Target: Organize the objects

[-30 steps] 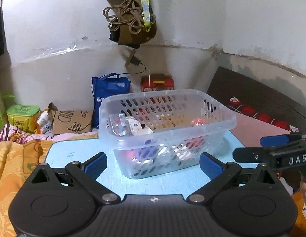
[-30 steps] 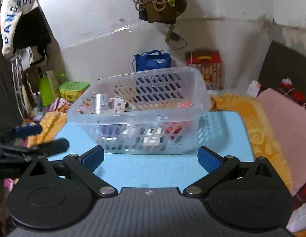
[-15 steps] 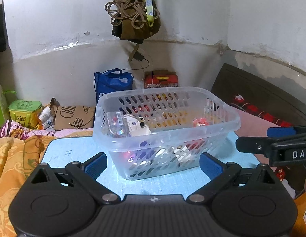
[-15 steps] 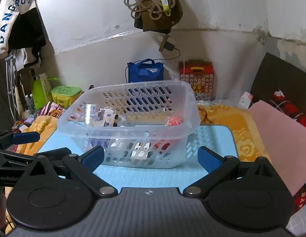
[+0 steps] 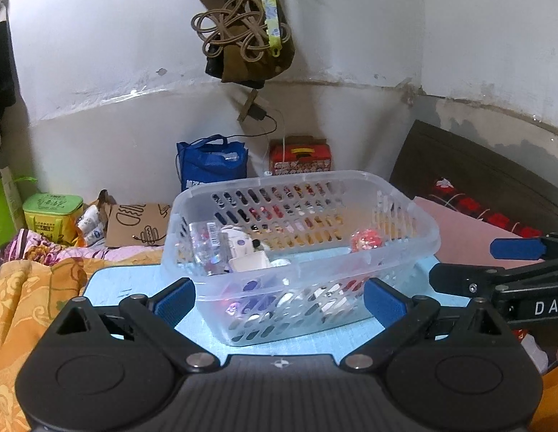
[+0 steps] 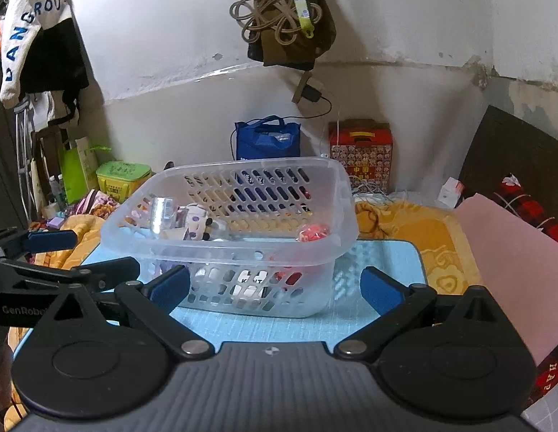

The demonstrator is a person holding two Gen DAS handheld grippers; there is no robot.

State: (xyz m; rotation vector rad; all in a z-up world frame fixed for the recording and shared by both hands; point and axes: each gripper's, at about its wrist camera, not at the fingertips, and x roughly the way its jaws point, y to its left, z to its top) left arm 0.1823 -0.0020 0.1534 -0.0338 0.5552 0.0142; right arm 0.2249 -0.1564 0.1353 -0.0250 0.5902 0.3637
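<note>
A clear plastic slotted basket (image 5: 300,194) (image 6: 336,194) is sitting on a light blue mat (image 5: 109,288) (image 6: 379,252), straight ahead of both cameras. Inside it, a clear plastic cup with a barcode label (image 5: 207,248) (image 6: 162,212) is standing beside a white plush toy with purple spots (image 5: 239,241) (image 6: 198,221), and a small red ball-like thing (image 5: 365,239) (image 6: 313,232) is lying apart toward the right side. More small items are showing through the lower slots, too blurred to name.

The left gripper (image 5: 279,297) (image 6: 95,255) is holding its blue-padded fingers wide apart with nothing between them, framing the basket's near wall. The right gripper (image 6: 275,284) (image 5: 473,262) is likewise spread wide and gripping nothing. The letters "DAS" are reading on the right gripper's body in the left view, and "GenRobo" on the left gripper's body in the right view.

A white and black garment (image 6: 30,32) lettered "DANGROU" is hanging at upper left. Coiled rope (image 5: 239,32) (image 6: 275,18) is hanging on the wall above the basket. Behind the basket, a blue tote bag (image 5: 210,163) (image 6: 268,140), a red patterned carton (image 5: 300,156) (image 6: 361,154) and a green box (image 5: 52,216) (image 6: 122,178) are standing along the wall. An orange patterned blanket (image 5: 23,302) (image 6: 423,230) is lying around the mat.
</note>
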